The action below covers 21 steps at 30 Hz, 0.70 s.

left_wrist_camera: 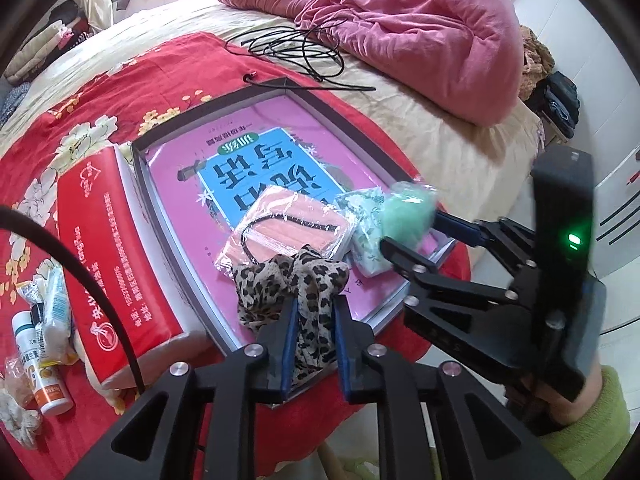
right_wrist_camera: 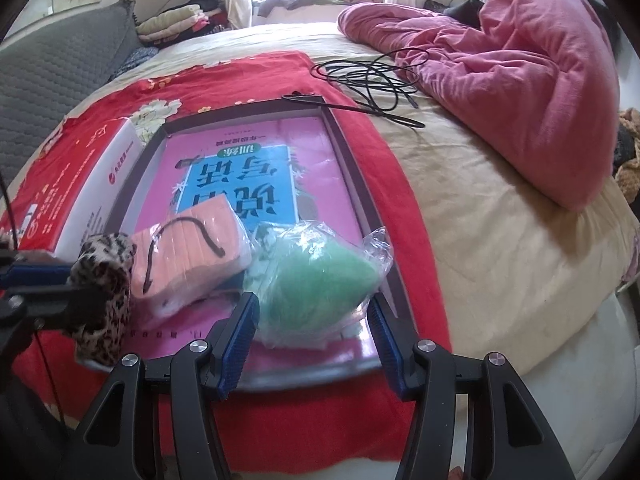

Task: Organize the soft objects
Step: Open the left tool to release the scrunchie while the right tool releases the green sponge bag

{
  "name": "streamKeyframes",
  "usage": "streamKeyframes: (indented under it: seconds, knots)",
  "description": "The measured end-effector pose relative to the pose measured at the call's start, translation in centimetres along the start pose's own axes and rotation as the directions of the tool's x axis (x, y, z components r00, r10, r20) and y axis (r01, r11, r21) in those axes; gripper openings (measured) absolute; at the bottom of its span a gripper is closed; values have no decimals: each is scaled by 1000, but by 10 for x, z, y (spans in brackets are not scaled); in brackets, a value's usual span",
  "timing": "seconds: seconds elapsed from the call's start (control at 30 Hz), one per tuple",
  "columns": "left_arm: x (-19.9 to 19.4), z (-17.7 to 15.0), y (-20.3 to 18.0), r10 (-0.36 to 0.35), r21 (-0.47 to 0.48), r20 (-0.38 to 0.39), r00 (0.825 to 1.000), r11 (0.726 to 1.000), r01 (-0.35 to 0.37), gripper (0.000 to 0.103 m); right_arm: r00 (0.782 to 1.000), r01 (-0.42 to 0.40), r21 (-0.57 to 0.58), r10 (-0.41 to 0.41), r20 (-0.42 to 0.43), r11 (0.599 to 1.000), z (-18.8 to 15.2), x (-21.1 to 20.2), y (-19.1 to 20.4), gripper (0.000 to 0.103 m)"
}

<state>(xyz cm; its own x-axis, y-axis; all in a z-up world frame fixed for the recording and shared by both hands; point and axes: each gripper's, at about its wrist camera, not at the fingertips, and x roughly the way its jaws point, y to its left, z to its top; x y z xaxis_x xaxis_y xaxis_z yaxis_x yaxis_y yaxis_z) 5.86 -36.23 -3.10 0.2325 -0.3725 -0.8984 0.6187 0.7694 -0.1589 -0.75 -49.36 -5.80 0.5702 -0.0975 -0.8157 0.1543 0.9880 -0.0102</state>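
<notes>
**Both grippers on soft items at the near end of the tray**

My left gripper [left_wrist_camera: 314, 336] has its 2 blue pads close together with the leopard-print scrunchie [left_wrist_camera: 292, 280] between them. The gap is narrow, and from the left wrist view I cannot tell for sure whether the pads press on the fabric or only flank it. The scrunchie hangs over the near edge of the tray [left_wrist_camera: 140, 168], with its upper folds lying against the pink mask pack [left_wrist_camera: 284, 228].

My right gripper [right_wrist_camera: 312, 320] stands about half open around the green fluffy item in clear plastic [right_wrist_camera: 316, 276]. The left pad touches the wrapper; on the right side I see plastic against the pad, so I read this as a hold on the bag, though motion blur makes the contact soft.

A floral green packet [left_wrist_camera: 360, 220] lies in the tray between the mask pack and the green item. All 3 rest on the pink book [left_wrist_camera: 248, 148] that fills the tray floor. The tray sits on a red floral cloth [left_wrist_camera: 80, 112] over the bed. Just beside the tray's left wall lies a red tissue pack [left_wrist_camera: 108, 248], and beyond that a few small bottles [left_wrist_camera: 44, 368]. A black cable [left_wrist_camera: 296, 48] coils near a rumpled pink quilt [left_wrist_camera: 420, 28] farther up the bed.
</notes>
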Motion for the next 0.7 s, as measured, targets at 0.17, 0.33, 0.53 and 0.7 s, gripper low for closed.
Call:
streamKeyframes:
  seconds: [0.17, 0.33, 0.53, 0.7]
  knots:
    - [-7, 1, 1, -4, -4, 11, 1000, 1000, 4, 18, 1000, -17, 7, 17, 9, 1000, 11, 9, 3, 58]
    - [-15, 2, 2, -5, 0, 26, 1000, 1000, 5, 25, 999, -21, 9, 20, 32, 1000, 19, 5, 5, 58]
    - [-19, 4, 4, -6, -3, 37, 999, 1000, 6, 26, 999, -11, 0, 11, 47, 1000, 22, -3, 5, 68]
    - [-22, 3, 6, 1, -9, 43, 999, 1000, -1, 27, 999, -5, 4, 5, 47, 1000, 21, -8, 4, 70]
